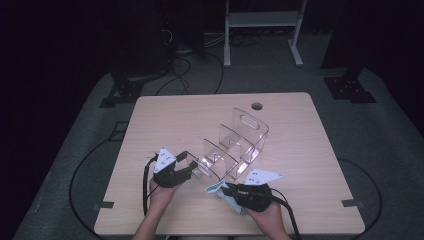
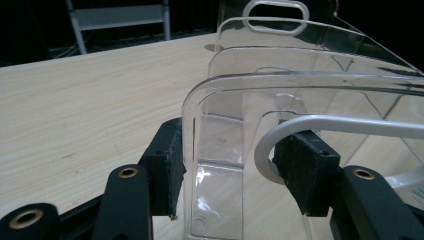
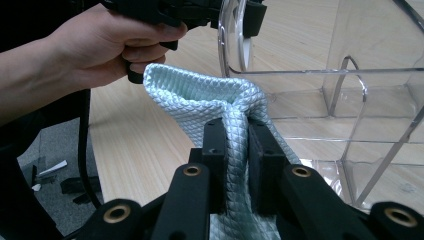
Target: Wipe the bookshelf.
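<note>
My left jaws [image 2: 230,170] pinch the clear tiered acrylic organizer's [image 1: 235,145] end wall; my right jaws [image 3: 235,165] clamp the pale-green quilted cloth [image 3: 210,100]. Hard wiping could slide the organizer free.

The left gripper [image 1: 192,166] has its jaws partly apart; the right gripper [image 1: 226,188], beside it, has its jaws pinched together.

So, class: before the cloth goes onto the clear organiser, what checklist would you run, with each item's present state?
1. Right gripper pinches the light green cloth: ok.
2. Left gripper straddles the clear acrylic organiser's near wall: ok.
3. Left pads pressing that wall firmly: cannot tell.
4. Organiser standing flat on the wooden table: ok.
5. Cloth touching the organiser yet: cannot tell.
</note>
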Motion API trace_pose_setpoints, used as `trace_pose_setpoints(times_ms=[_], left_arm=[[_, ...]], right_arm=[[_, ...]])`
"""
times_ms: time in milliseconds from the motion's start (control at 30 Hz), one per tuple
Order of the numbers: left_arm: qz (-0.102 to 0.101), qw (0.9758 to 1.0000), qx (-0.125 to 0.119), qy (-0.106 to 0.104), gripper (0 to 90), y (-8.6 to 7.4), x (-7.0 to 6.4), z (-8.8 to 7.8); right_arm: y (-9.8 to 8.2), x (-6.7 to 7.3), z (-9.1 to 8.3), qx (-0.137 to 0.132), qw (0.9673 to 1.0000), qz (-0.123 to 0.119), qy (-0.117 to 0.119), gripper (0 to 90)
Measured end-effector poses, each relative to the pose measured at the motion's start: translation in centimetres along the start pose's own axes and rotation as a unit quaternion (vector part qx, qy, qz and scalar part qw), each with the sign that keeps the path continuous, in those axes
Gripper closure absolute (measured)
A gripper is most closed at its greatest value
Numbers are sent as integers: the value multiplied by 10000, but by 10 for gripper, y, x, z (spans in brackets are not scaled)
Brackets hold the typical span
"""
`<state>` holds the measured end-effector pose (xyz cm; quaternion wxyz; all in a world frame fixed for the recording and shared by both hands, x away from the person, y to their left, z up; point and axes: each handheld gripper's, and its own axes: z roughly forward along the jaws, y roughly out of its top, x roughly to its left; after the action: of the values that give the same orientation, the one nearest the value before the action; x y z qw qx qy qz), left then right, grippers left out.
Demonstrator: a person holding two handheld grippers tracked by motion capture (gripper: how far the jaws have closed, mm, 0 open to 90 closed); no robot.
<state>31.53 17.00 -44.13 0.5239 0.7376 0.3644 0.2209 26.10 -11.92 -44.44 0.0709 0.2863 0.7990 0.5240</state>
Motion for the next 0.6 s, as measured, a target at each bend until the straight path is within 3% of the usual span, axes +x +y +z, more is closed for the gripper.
trace_pose_setpoints(times_ms=[600], left_arm=[[55,9995,5,-317,432,0,3,-3]], right_arm=[[0,-5,-3,-29,10000,82,21,798]])
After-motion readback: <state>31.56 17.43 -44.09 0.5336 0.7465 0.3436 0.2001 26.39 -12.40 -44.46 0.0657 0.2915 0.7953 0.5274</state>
